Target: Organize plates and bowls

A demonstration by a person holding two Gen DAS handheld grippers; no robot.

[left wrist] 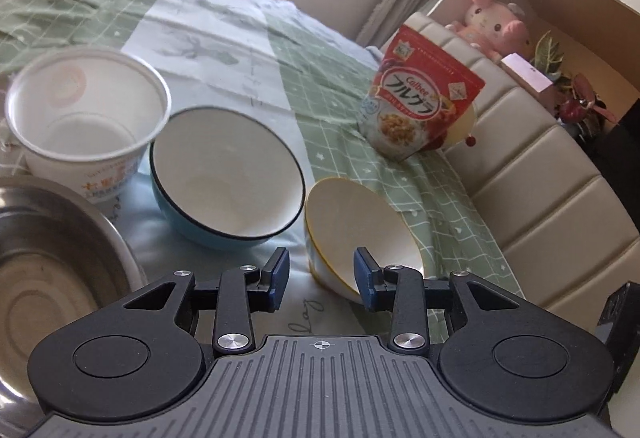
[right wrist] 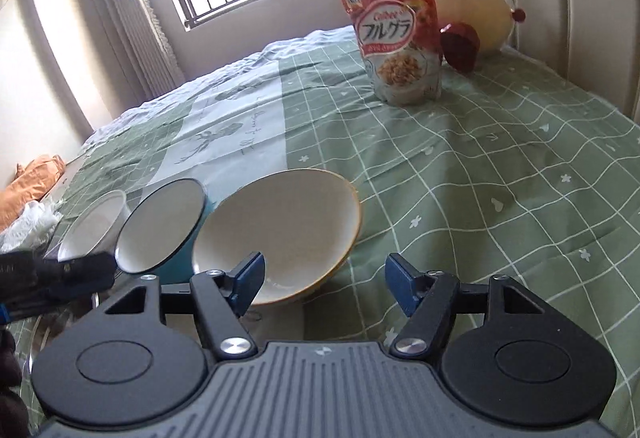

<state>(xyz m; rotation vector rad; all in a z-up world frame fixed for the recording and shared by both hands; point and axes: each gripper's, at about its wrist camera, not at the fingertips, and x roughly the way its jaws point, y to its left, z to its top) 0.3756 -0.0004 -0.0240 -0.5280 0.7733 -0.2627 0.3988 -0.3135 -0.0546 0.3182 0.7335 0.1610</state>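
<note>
Nearest to us in the left wrist view, our left gripper [left wrist: 321, 278] hangs with its blue-padded jaws spread apart and empty, the right pad just in front of a tilted white bowl with a yellow rim [left wrist: 360, 234]. At our left edge sits a round stainless steel basin [left wrist: 60, 250]. Just beyond the fingers, a blue bowl with a white inside and dark rim [left wrist: 226, 173] rests on the green checked bedspread [left wrist: 340, 85], touching a white paper cup with orange print [left wrist: 86, 117] to its left. Our right gripper [right wrist: 324, 284] is also spread wide and holds nothing, its left pad in front of the yellow-rimmed bowl's near edge. Farther back, a red Calbee cereal bag [left wrist: 416, 101] stands upright near the cream padded headboard [left wrist: 540, 177], with a pink plush toy [left wrist: 494, 19] behind that.
</note>
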